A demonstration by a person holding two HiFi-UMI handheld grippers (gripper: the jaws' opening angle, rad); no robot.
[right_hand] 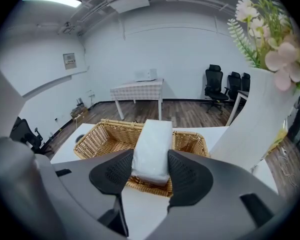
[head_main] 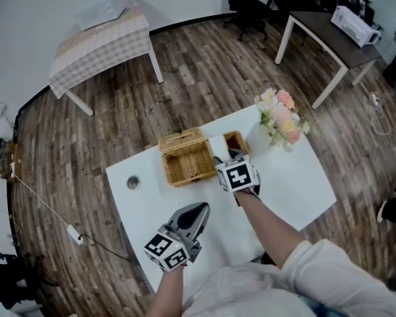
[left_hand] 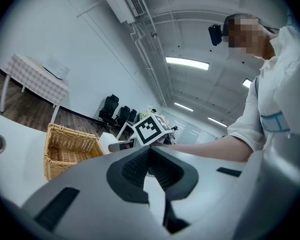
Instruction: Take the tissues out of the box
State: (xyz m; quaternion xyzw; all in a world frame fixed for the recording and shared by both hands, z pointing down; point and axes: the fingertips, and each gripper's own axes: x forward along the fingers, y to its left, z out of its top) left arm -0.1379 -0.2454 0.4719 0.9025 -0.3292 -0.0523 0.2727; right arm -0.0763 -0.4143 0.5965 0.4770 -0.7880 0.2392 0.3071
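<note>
- No legible words, brands or numbers anywhere, not even on the white tissue pack.
- Marker cube and second marker cube: black-and-white square patterns only, no letters.
- Small wall plaque above the floor: too small to read.

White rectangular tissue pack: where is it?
The pack sits centre in the right gripper view, between the right hand-held gripper's jaws, the woven wicker basket behind it.

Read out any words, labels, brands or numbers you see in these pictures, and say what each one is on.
No text here can be read.
Small framed notice on the white wall: too small to read.
Two black-and-white marker cubes: square patterns only, no letters.
The white tissue pack: no print visible.
</note>
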